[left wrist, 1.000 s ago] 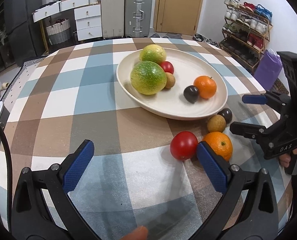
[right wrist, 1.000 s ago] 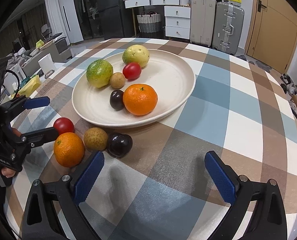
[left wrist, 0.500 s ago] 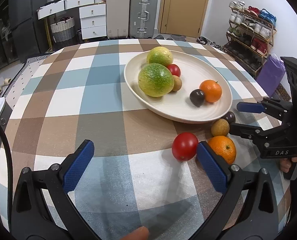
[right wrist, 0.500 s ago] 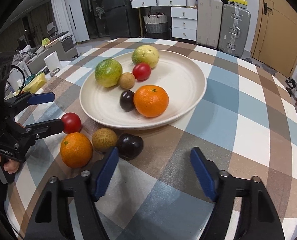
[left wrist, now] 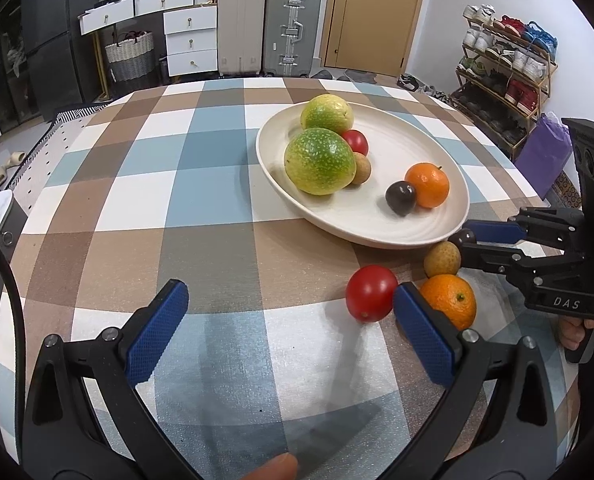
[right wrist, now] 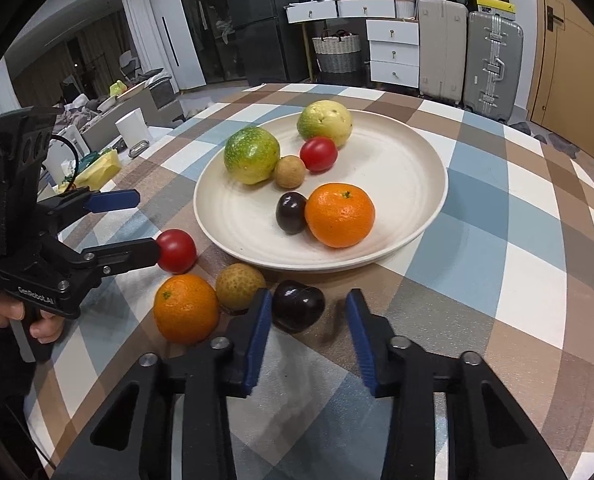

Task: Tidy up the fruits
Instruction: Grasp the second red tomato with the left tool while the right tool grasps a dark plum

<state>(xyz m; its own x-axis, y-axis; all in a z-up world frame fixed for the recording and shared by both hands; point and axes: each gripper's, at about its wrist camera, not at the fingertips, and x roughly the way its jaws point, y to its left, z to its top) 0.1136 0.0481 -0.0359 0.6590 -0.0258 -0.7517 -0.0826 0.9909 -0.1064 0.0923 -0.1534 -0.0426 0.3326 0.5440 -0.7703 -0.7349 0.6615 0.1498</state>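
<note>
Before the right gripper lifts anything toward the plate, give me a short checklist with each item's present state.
1. Dark plum lies between the right gripper fingers, which are closing: ok.
2. Both fingers pressing the plum: not ok; a gap shows on the right side.
3. Brown fruit beside the plum clear of the fingers: cannot tell; it sits right against the left finger.
4. Free space on the plate: ok, its right half is bare.
5. Left gripper out of the way: ok, open beside the tomato, holding nothing.
</note>
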